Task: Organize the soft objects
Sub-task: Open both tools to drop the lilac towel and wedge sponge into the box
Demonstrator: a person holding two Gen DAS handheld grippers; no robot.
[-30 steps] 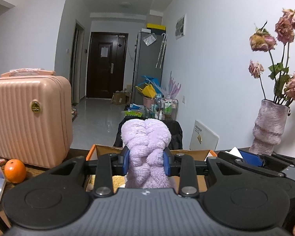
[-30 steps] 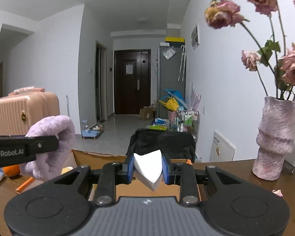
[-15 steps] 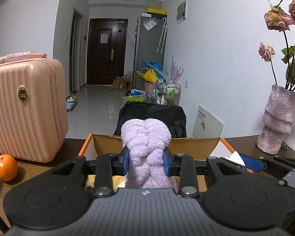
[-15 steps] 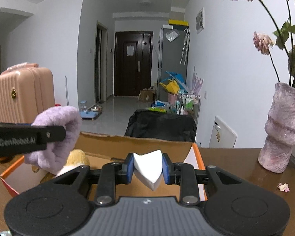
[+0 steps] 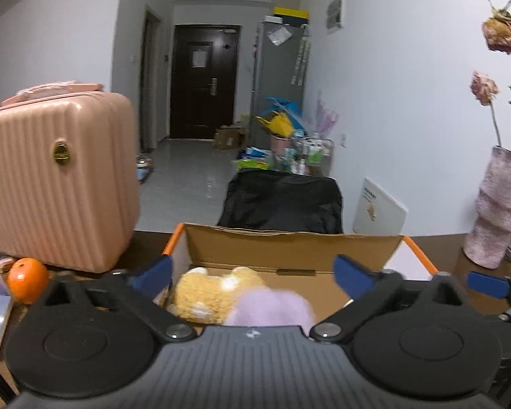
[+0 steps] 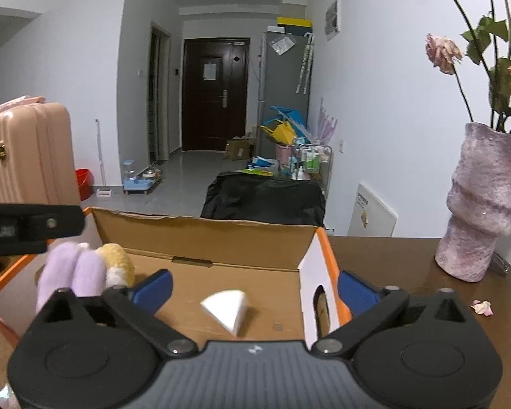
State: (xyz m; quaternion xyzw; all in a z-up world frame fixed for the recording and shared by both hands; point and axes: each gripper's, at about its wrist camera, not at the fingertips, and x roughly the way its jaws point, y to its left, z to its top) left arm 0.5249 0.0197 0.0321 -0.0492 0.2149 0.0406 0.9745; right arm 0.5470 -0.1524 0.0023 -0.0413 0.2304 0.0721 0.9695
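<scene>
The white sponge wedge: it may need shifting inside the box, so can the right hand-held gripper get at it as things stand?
Probably yes. The right hand-held gripper is open, and the white sponge wedge lies alone on the cardboard box floor right between its fingers. The box is open-topped, and the purple plush sits well to the left.

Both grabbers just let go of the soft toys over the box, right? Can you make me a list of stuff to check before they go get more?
1. Left gripper open: ok, jaws spread wide with nothing between them.
2. Right gripper open: ok, jaws wide apart.
3. White foam wedge in the cardboard box: ok, it lies on the box floor.
4. Purple plush in the box: ok, beside the yellow plush, though it looks blurred, so whether it has settled: cannot tell.
5. Other soft things left outside the box: cannot tell, only an orange and a vase show on the table.
</scene>
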